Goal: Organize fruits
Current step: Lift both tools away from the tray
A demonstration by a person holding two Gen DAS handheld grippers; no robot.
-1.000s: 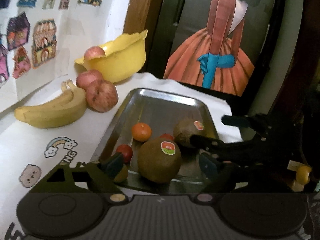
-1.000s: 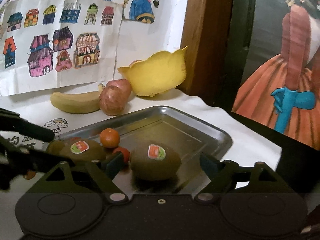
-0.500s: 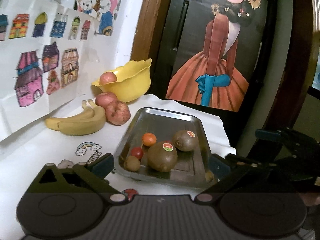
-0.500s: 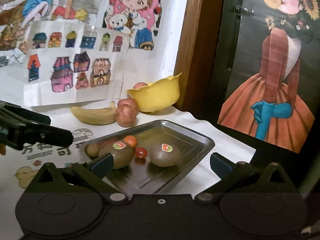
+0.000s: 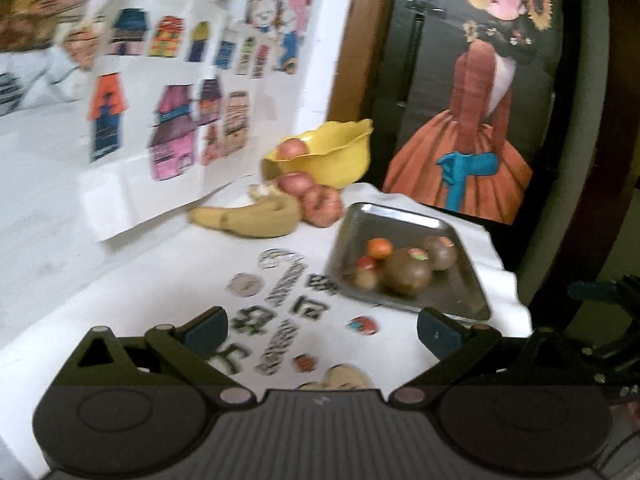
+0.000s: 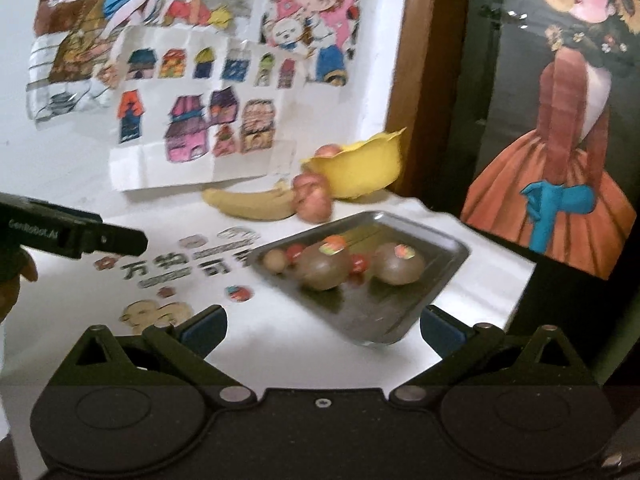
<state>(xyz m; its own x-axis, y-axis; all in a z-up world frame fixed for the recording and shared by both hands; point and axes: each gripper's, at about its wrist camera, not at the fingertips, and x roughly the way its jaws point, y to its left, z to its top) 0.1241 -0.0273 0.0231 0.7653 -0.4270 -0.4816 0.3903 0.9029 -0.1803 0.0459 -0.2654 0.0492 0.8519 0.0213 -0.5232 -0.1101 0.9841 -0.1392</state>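
Left gripper and right gripper, both with jaws spread wide and empty, above the white desk short of the metal tray. In the tray: two stickered kiwis, a small orange, cherry tomatoes. Behind, bananas, apples, a yellow bowl holding one apple.

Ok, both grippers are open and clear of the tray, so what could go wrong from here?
The metal tray sits near the table's front corner; a push could slide it off. The round kiwis may roll when one is picked. The apples rest loose against the bananas beside the yellow bowl, so lifting one could disturb the rest.
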